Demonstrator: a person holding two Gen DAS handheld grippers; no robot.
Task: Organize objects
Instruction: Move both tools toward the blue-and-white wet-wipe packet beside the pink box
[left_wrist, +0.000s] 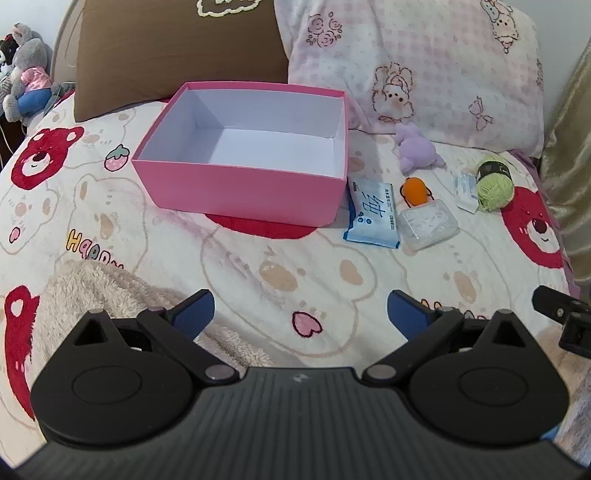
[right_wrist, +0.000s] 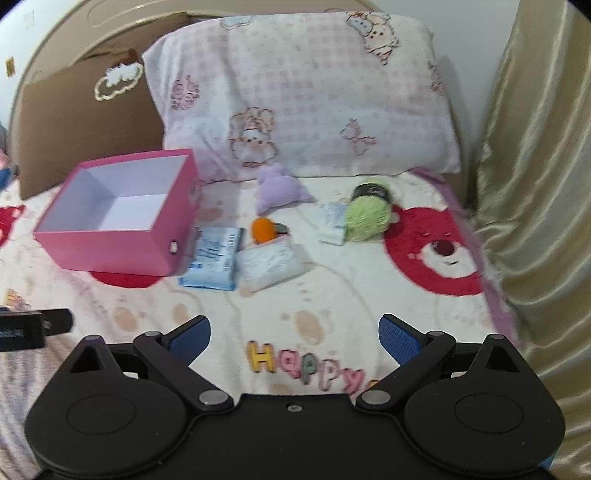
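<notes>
On the cream fleece blanket (left_wrist: 295, 266) printed with red bears, an open pink cardboard box (left_wrist: 240, 192) with a white interior is set in front of a brown cushion (left_wrist: 177, 55) and a pink checked pillow (left_wrist: 424, 62). Just beside the box's right wall a blue-and-white tissue packet (left_wrist: 373, 214) is laid flat, and a clear plastic case (left_wrist: 428, 223) lies touching its right edge. A small orange plush (left_wrist: 413, 190) is seen just behind the case, a lilac plush toy (left_wrist: 417, 149) near the pillow, and a ball of light green yarn (left_wrist: 493, 184) with a small white sachet (left_wrist: 463, 188) beside it further right.

The left gripper (left_wrist: 301, 314) is held low over the blanket, its blue-padded fingers spread wide, with nothing between them and nothing touched. The right gripper (right_wrist: 295, 338) is likewise spread wide and empty above the blanket's "Happy" lettering (right_wrist: 306, 363), well apart from the objects. The right wrist view is blurred.
</notes>
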